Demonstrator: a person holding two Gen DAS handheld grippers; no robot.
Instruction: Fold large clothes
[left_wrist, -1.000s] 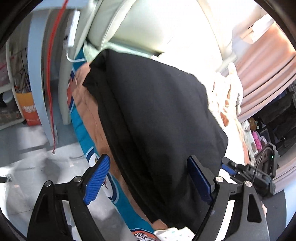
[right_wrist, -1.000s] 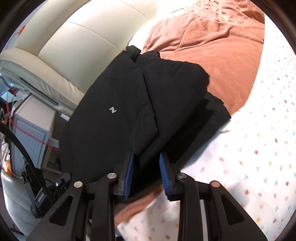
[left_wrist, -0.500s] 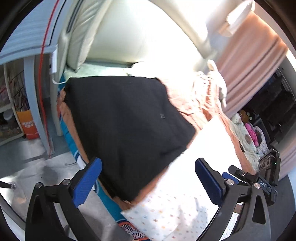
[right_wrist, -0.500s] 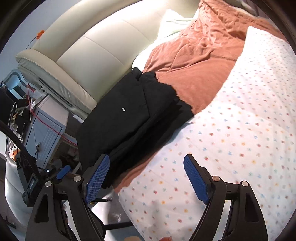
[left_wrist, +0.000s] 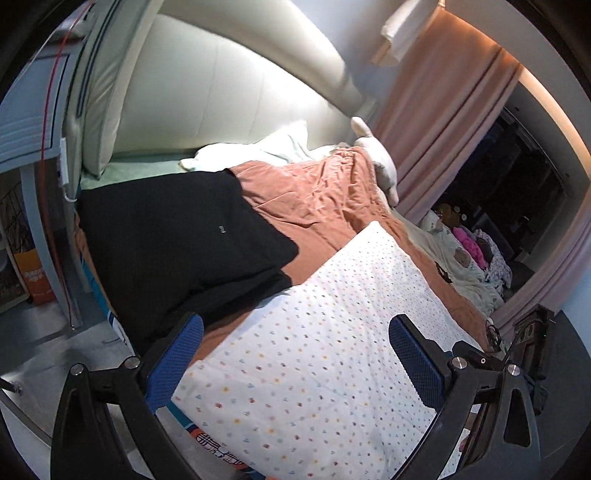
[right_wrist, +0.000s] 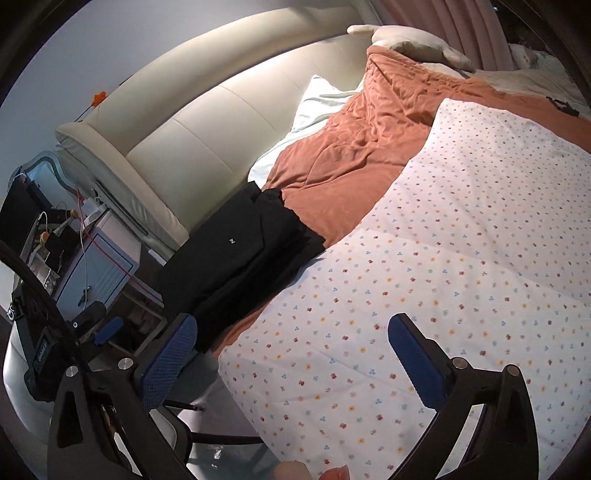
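- Bedroom scene; a wide bed (left_wrist: 221, 170) with a cream padded leather headboard (right_wrist: 207, 122) carries everything, and pink pleated curtains (left_wrist: 443, 122) hang past its far side; a pale blue bedside cabinet (right_wrist: 99, 266) stands by the head-end corner.
- Black folded garment of soft matte knit (left_wrist: 177, 240) lies at the bed's near side edge, close to the headboard corner; it rests on a rust-orange crumpled quilt (left_wrist: 325, 199) and sits just beside a white duvet with small coloured dots (left_wrist: 332, 343); a small pale logo shows on its top panel.
- Shape: a flat, roughly rectangular packet in several stacked layers, the lower ones stepping out past the upper along the edge facing the duvet; one end seems to droop over the bed's edge, though the fisheye bend makes that hard to judge.
- Progress, as I judge it: the folding of this piece looks finished, since it lies compact and neither tool touches it; what may be left is squaring the offset layers or taking another garment, and none is plainly visible.
- Left gripper (left_wrist: 295, 362) hangs over the dotted duvet, its blue ribbed pads spread wide with nothing between them.
- Right gripper (right_wrist: 291, 362) is likewise spread wide and holds nothing, above the duvet's near corner, well apart from the garment.
- Textures: headboard smooth and glossy; quilt creased and plush; duvet puffy and lightly wrinkled.
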